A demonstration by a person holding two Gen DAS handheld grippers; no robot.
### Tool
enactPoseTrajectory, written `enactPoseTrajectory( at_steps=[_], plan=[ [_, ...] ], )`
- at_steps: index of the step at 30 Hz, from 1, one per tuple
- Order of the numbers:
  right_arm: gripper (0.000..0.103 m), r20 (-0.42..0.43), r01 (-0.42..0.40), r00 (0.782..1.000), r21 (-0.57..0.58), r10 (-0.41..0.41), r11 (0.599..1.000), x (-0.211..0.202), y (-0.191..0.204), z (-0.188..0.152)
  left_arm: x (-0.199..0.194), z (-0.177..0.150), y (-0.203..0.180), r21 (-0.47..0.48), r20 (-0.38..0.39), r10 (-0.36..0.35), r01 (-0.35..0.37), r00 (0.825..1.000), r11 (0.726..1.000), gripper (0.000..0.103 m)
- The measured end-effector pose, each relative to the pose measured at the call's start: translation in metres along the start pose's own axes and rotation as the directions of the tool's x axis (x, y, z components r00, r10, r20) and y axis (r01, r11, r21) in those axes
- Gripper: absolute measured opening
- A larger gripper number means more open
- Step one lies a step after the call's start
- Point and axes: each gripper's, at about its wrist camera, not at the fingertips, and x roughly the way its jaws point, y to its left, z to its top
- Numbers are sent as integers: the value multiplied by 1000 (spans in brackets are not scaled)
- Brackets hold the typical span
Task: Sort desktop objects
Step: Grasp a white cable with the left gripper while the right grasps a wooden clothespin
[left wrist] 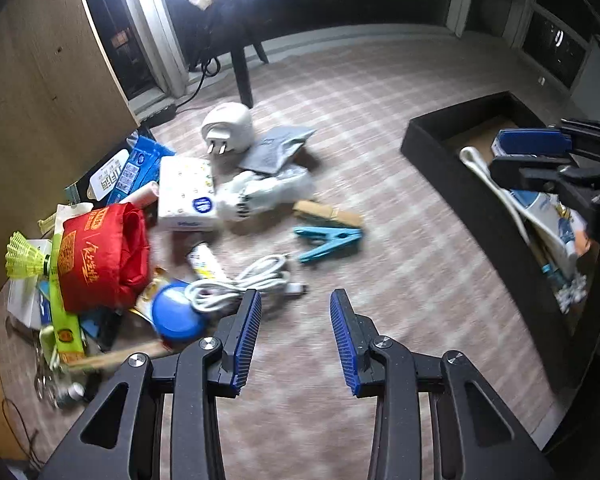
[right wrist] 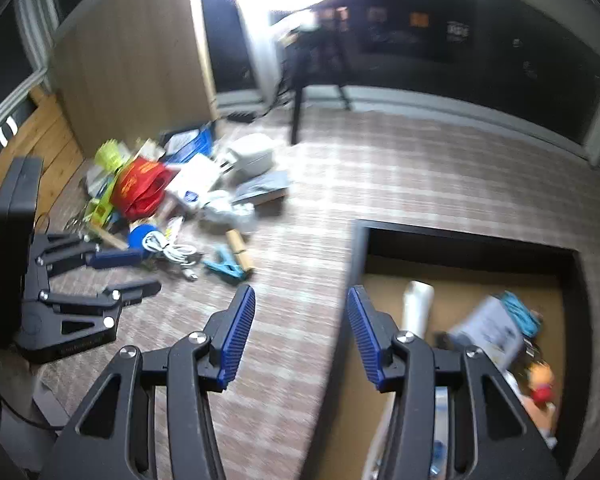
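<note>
Pile: the unsorted things lie heaped on the plaid tabletop (left wrist: 380, 128) against a wooden panel (left wrist: 40, 100); red pouch (left wrist: 100, 256), tissue pack (left wrist: 186, 196), white plug (left wrist: 228, 128), yellow shuttlecock (left wrist: 24, 258), blue lid (left wrist: 178, 314)
Near edge of pile: coiled white cable (left wrist: 240, 284), blue clip (left wrist: 328, 242) and a small wooden block (left wrist: 326, 212) lie a little apart from the heap, closest to me
Box: black box (right wrist: 460, 236) stands well apart from the pile; already holds a white tube (right wrist: 416, 308), a printed card (right wrist: 488, 328), a blue cord (right wrist: 520, 312) and a small toy (right wrist: 540, 384)
Left gripper (left wrist: 296, 332): jaws parted, nothing between them, over bare cloth just beside the cable
Right gripper (right wrist: 300, 332): jaws parted and empty, straddling the box's near corner
Stage, my guess: between picks; left is best placed for the next item
Risk one: the cable is loose coils, so a pinch on one loop could trail the rest and drag the lid or the clip along
Risk two: both views are smeared, so closing now could miss or clip a neighbour
Risk three: the heap is stacked; pulling a low item may topple the pouch or roll the shuttlecock off
Risk four: my two grippers share the gap between pile and box and could knock together
</note>
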Motion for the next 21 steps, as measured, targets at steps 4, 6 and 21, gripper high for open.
enactPoseTrajectory(
  at_steps=[4, 6, 21],
  plan=[
    [48, -57, -42, 998, -34, 40, 999, 33, 21, 16, 12, 5, 16, 54, -22, 3, -2, 1000, 999, 34],
    [48, -86, -60, 995, -37, 56, 998, 50, 28, 24, 18, 7, 19, 71, -33, -5, 7, 999, 997, 34],
    [39, -208, -68, 977, -62, 54, 996, 125, 46, 47, 50, 16, 23, 165, -89, -55, 69, 995, 984, 40]
  ],
)
